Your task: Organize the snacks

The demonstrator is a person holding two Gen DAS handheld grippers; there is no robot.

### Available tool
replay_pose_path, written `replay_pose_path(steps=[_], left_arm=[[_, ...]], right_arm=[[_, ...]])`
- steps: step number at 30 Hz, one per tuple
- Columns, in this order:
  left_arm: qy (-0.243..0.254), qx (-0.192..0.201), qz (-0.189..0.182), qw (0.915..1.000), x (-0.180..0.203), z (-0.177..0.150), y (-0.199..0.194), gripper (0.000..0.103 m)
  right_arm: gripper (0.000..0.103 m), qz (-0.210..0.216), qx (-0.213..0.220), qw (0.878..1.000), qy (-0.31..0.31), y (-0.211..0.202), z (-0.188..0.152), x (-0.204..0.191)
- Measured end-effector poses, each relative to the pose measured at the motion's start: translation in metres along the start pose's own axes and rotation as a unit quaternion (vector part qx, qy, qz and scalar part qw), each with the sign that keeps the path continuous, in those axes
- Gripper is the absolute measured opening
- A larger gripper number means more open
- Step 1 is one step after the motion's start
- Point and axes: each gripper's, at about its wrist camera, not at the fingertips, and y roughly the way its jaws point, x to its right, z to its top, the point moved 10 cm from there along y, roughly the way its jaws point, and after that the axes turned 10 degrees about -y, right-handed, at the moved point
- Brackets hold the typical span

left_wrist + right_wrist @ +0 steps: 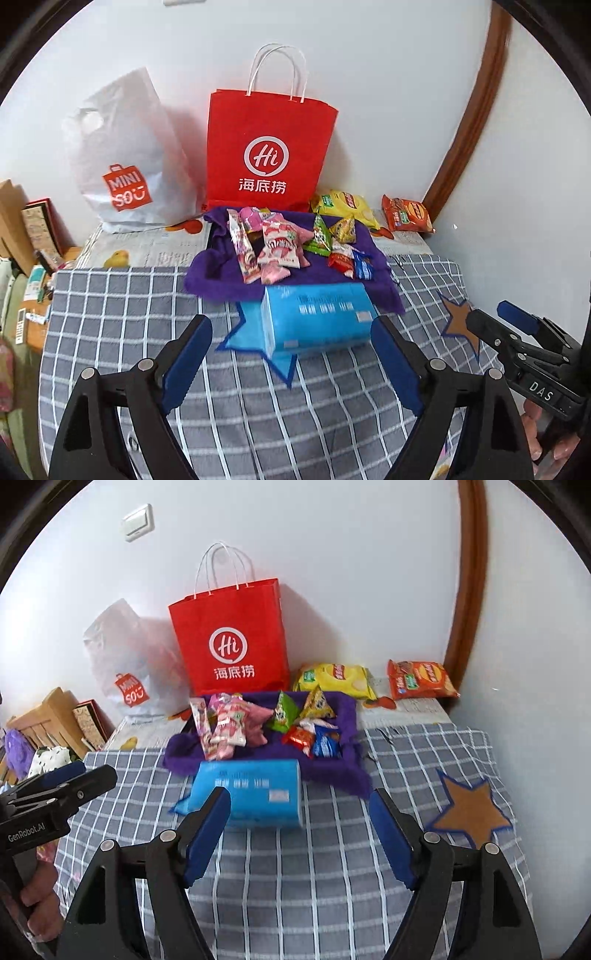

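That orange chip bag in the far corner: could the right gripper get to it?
Probably yes. The right gripper is open and empty, and the orange chip bag lies uncovered by the wall, past the checked cloth.

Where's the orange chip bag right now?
The orange chip bag lies at the table's far right corner against the wall, right of the yellow chip bag and beside the brown door frame.
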Motion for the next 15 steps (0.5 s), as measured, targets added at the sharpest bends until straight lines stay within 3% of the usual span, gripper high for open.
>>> replay_pose_path(steps=[6,15], left_arm=[[0.027,0.027,0.018,0.9991,0.013,-0.035,-0.037,0.091],[0.036,0.053,0.025,0.9976,0.020,-0.065,-0.077,0.092]], right_arm=[[0.096,-0.004,0.020,1.000,0.004,-0.039,-0.039,-0.001],[0.099,-0.034,0.035,0.999,0.003,-0.082,-0.070,0.006]])
